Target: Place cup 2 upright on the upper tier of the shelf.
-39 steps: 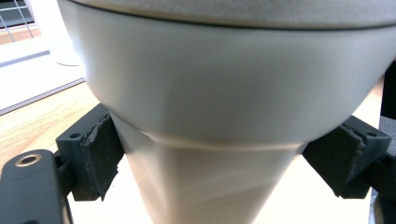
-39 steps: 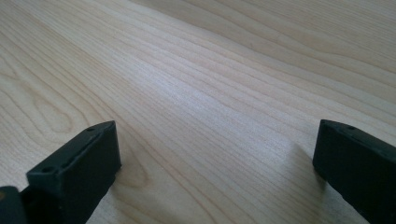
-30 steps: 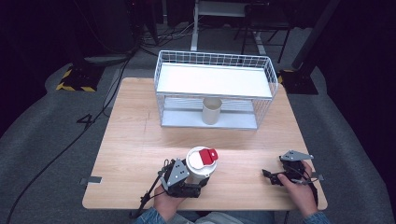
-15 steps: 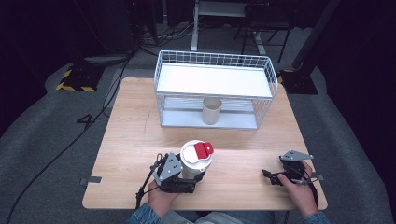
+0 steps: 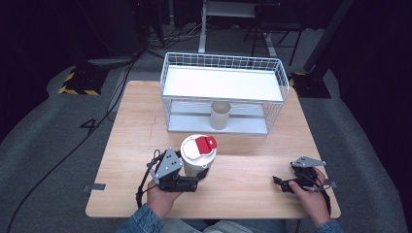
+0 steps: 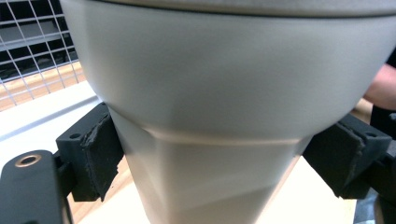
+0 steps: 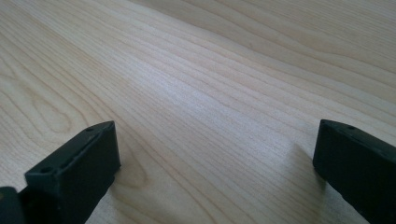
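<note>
A cream tumbler (image 5: 197, 162) with a white lid and red flap hangs above the wooden table (image 5: 136, 121), near its front. My left gripper (image 5: 194, 180) is shut on the tumbler's lower body. Seen from the left gripper view, both pads (image 6: 100, 154) press on the narrow part of the tumbler (image 6: 224, 116), under its wider upper section. My right gripper (image 5: 278, 183) rests low at the front right, open. Its jaws stand wide apart over bare wood (image 7: 210, 93) with nothing between them.
A white wire basket rack (image 5: 223, 92) stands at the back of the table, with a solid white shelf on top. A second cream cup (image 5: 220, 114) stands upright on its lower level. Dark floor and cables surround the table.
My left gripper has lifted the tumbler off the table and carried it slightly left. The right gripper has stayed still.
</note>
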The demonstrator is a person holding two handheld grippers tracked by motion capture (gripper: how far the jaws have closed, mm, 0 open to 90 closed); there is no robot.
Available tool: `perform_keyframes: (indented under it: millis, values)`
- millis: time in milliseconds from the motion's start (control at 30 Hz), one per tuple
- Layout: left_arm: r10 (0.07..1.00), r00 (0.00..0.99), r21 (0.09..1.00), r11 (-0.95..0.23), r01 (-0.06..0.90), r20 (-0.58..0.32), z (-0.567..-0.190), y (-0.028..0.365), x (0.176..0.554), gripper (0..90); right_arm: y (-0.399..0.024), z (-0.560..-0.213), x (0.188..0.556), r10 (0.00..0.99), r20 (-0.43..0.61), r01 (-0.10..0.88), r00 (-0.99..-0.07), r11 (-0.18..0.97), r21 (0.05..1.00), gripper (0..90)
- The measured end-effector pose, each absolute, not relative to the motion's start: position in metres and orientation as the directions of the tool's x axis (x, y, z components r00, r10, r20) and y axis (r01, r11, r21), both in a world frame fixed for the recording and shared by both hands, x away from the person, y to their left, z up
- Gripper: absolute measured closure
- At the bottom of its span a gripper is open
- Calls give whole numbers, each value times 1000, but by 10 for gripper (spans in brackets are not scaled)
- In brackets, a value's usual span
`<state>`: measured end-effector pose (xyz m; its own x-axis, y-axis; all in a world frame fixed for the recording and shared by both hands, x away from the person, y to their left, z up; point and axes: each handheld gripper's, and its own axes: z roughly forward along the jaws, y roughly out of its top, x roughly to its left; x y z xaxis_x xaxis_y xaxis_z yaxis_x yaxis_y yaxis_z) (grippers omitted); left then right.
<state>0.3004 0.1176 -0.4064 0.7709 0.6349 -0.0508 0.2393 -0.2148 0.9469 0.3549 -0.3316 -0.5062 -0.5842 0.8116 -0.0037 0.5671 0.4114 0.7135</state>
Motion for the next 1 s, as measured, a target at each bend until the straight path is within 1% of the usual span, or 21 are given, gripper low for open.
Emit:
perform_keyframes:
  millis: [400,867,1000]
  values:
    - [627,777,951,-211,227,-46,-373,119,309,138,-332,-506,355,812,-4,567,-584,412,713,7]
    - [614,787,953,-194,232,-66,-339,117,327,138,-332,-506,355,812,-4,567,-584,412,713,8]
    - [613,788,953,-204,223,-53,-330,117,335,137,-332,-506,355,813,-8,567,-582,413,712,4]
